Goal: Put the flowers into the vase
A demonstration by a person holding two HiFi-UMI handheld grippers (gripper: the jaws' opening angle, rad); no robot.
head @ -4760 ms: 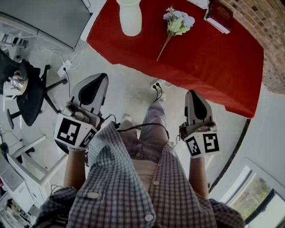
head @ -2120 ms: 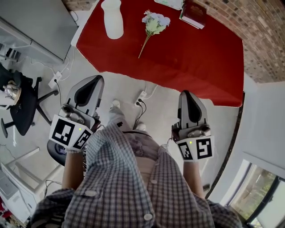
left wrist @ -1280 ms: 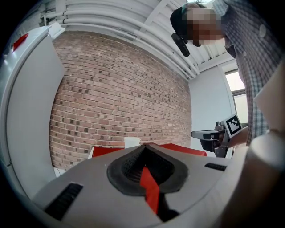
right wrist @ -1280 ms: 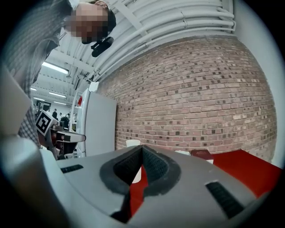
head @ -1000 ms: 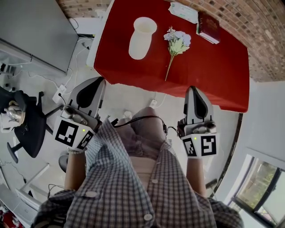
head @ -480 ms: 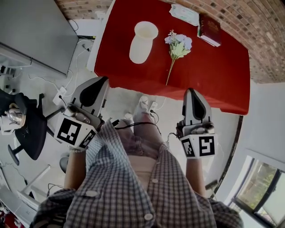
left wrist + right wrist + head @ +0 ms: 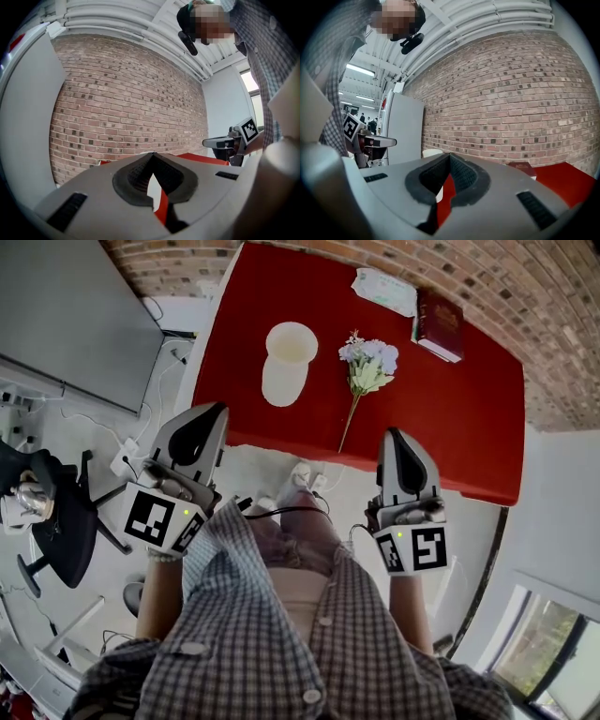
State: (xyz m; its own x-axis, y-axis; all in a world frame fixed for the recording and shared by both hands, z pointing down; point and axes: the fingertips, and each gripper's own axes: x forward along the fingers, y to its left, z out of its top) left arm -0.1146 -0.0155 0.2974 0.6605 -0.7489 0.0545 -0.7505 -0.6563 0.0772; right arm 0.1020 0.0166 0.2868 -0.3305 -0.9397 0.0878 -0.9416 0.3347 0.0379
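Flowers [image 7: 367,360] in head view alone, vase [image 7: 286,371] near (red tablecloth [image 7: 450,418])

The head view looks steeply down from above the person [image 7: 281,652] onto the red table [image 7: 450,418] just ahead. Both gripper views face level toward the brick wall [image 7: 126,103] (the left one glimpses the right gripper [image 7: 208,142]), sharing that table's top.

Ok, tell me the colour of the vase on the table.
The vase is cream white, best seen in the head view, on the red tablecloth.

vase [image 7: 287,364] left of flowers [image 7: 366,371] (both on table [image 7: 459,418])
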